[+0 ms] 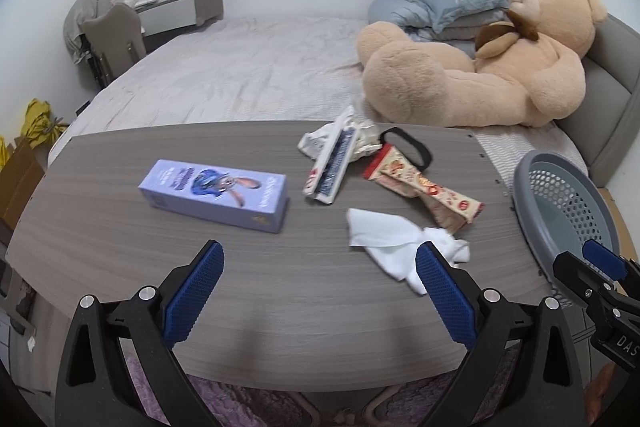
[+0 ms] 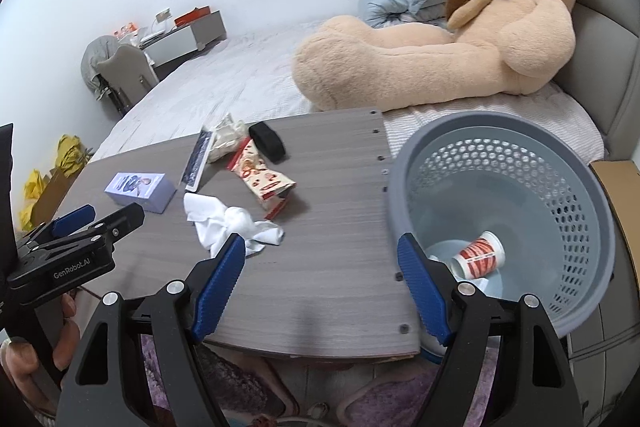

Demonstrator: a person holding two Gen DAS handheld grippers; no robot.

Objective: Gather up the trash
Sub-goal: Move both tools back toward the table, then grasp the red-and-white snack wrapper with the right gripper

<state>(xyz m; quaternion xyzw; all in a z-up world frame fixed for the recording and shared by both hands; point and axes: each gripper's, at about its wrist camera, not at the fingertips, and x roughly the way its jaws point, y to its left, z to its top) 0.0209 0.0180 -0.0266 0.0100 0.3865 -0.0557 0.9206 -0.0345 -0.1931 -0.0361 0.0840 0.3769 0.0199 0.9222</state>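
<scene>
On the grey wooden table [image 1: 260, 287] lie a white crumpled tissue [image 1: 384, 239], a red-and-cream snack wrapper [image 1: 424, 187], a flattened blue-and-white carton [image 1: 330, 163], crumpled paper [image 1: 364, 135], a black band [image 1: 412, 145] and a purple box [image 1: 216, 193]. The grey perforated basket [image 2: 500, 147] stands off the table's right end and holds a red-striped paper cup [image 2: 478, 255]. My left gripper [image 1: 320, 263] is open and empty, near the tissue. My right gripper [image 2: 322, 255] is open and empty over the table's right edge, by the basket. The tissue [image 2: 232, 221] lies just beyond its left finger.
A bed with a big teddy bear [image 1: 480, 67] and pillows [image 1: 436, 3] lies behind the table. A chair and desk [image 1: 116, 35] stand at far left, yellow bags [image 1: 38, 123] on the floor. A purple rug [image 2: 240, 387] lies below the table's near edge.
</scene>
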